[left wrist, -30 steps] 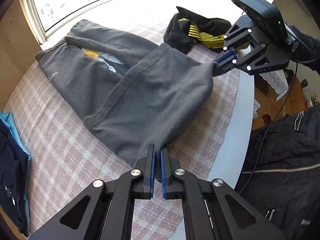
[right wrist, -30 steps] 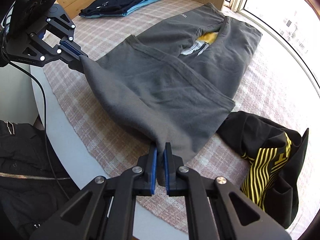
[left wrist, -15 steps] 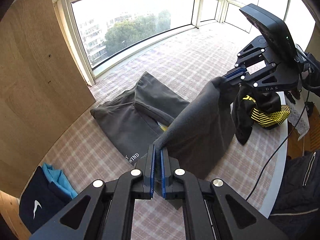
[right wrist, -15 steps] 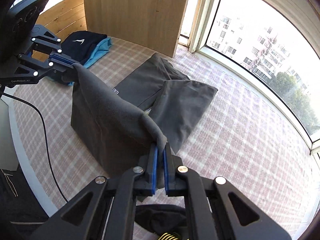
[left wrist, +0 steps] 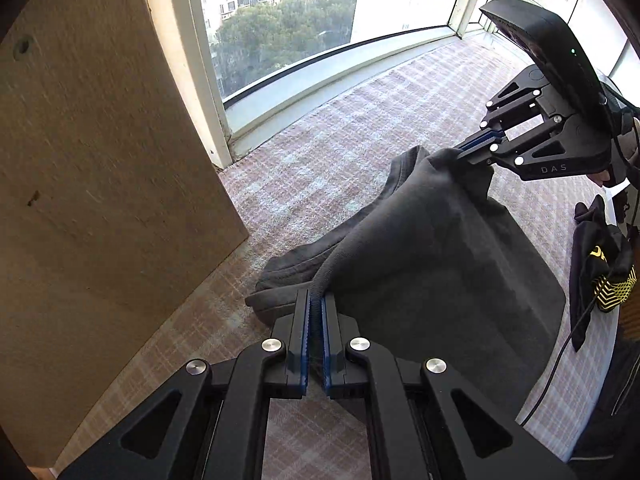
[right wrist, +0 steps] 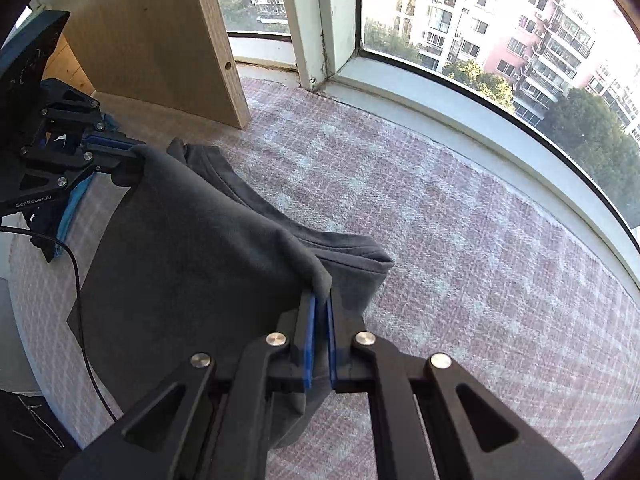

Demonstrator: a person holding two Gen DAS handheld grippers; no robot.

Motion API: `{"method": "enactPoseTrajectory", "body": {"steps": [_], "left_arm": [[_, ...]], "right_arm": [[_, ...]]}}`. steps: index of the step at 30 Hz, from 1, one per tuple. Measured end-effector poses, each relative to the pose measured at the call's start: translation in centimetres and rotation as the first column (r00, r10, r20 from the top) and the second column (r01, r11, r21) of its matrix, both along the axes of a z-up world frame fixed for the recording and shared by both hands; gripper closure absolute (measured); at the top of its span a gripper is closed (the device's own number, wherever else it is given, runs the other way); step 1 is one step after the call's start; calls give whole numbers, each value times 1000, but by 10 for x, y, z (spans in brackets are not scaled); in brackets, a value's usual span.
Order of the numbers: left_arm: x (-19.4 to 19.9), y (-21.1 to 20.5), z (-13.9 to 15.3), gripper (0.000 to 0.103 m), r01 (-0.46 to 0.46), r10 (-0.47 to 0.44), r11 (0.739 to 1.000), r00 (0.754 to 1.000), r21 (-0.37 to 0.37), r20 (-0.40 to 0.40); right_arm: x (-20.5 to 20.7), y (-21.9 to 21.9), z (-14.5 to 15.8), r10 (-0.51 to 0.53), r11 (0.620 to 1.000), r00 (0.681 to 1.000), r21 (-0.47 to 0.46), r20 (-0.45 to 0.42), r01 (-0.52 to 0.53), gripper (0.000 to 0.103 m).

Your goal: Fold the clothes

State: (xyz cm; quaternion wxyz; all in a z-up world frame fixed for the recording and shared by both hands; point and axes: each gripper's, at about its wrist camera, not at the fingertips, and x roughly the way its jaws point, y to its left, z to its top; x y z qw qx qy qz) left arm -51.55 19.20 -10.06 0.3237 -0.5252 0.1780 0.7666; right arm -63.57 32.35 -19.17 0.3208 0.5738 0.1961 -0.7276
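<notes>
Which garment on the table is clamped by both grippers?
The grey garment: left gripper and right gripper each pinch a corner. The black-and-yellow garment and blue folded clothes lie untouched.

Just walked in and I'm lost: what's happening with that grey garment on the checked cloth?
A person is folding clothes with a handheld gripper in each hand. The left gripper and the right gripper are each shut on an edge of the grey garment, holding that edge up while the far part of the garment lies on the checked tablecloth, towards the window. A black and yellow garment lies at the table's edge, not yet folded.
</notes>
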Motion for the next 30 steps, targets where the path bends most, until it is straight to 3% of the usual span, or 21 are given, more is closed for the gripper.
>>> {"method": "enactPoseTrajectory", "body": {"steps": [5,8,10,14,17,19,23,27,28,30], "left_arm": [[-16,1,-23,98,15,-14,1000,998,-16,64],[-19,3,-17,80,-3,5,998,1000,-58,26],[-22,-6,-9,72,-29,28,998,1000,-64,-5],[-13,-30,16,74,-75,70,995,995,-72,-73],[10,-33,34,74,-36,34,999,997,-16,-70],[21,-20,32,73,14,-13,1000,999,26,-37],[18,13,11,72,65,-64,997,998,30,-14],[-9,11,-24,77,3,-5,995,1000,-100,-22],[-13,3,-29,79,-14,14,995,1000,-94,-4],[-11,-9,-19,80,-37,35,997,999,-68,-18]], "right_arm": [[-14,-2,-21,7,999,997,30,81,-10,98],[-27,7,-20,-34,999,990,21,134,31,90],[-33,19,-7,-72,997,991,5,113,72,82],[-26,45,31,-160,987,987,-21,-4,160,82],[-5,45,43,-126,983,991,-127,33,129,82],[-3,38,33,-109,989,994,-93,23,111,82],[0,23,11,-73,997,997,-25,5,73,82],[0,11,-10,-50,997,999,49,-22,51,82],[-9,16,-12,-85,994,995,70,-54,89,82],[-15,30,-6,-138,990,989,28,-54,139,82]]}}
